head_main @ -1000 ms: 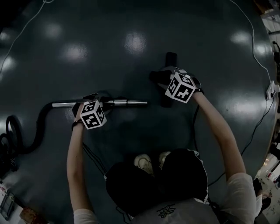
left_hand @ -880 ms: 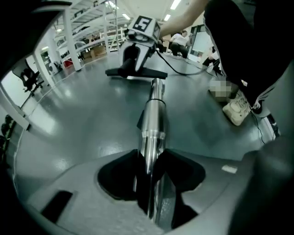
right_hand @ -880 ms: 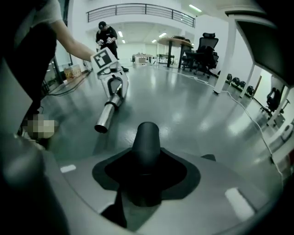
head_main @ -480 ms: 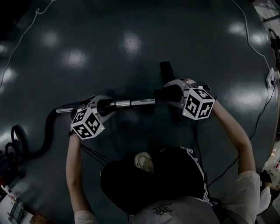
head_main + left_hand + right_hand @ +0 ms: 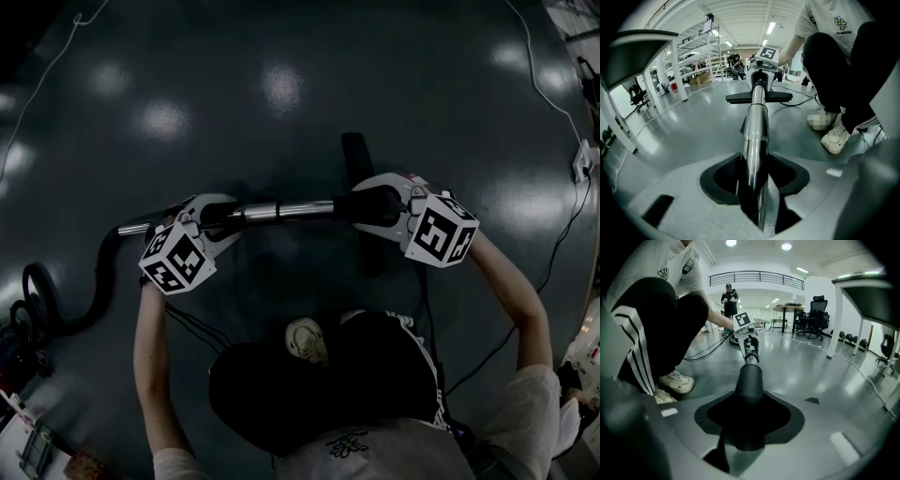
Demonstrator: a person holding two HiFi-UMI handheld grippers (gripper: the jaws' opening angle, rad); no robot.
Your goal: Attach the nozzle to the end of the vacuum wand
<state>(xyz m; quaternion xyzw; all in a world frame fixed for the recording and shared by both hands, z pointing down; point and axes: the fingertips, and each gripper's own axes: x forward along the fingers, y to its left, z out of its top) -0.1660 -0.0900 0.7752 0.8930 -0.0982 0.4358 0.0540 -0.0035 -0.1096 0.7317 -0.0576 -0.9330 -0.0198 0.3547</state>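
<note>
**Head view.** The left gripper (image 5: 217,217) is clamped across the chrome vacuum wand (image 5: 281,209), which is held level above the dark glossy floor (image 5: 281,56). The right gripper (image 5: 367,206) is clamped on the black neck of the nozzle (image 5: 355,152). The nozzle's long floor head runs crosswise to the wand and shows on both sides of that gripper. The wand's free end meets the neck just beside the right gripper's jaws. Whether it is seated home cannot be told. Only this view shows the black hose (image 5: 94,291), which curves from the wand's rear end down to coils at the left edge. It alone also shows the person's forearms behind both marker cubes.

**Left gripper view.** The jaws are closed on the wand, with the pads against the tube on either side. The tube runs straight away to the nozzle's floor head, seen here as a flat black bar, and the right gripper's marker cube sits above it. This view alone shows the shelving racks (image 5: 693,51), a white pillar (image 5: 677,70) and an office chair (image 5: 635,96) at the left.

**Right gripper view.** The jaws are closed on the nozzle's neck, which fills the gap between them. Beyond it lie the wand and the left gripper's cube. This view alone shows a mezzanine railing (image 5: 757,277), a desk (image 5: 787,310) and a standing person (image 5: 729,296) far off.
</note>
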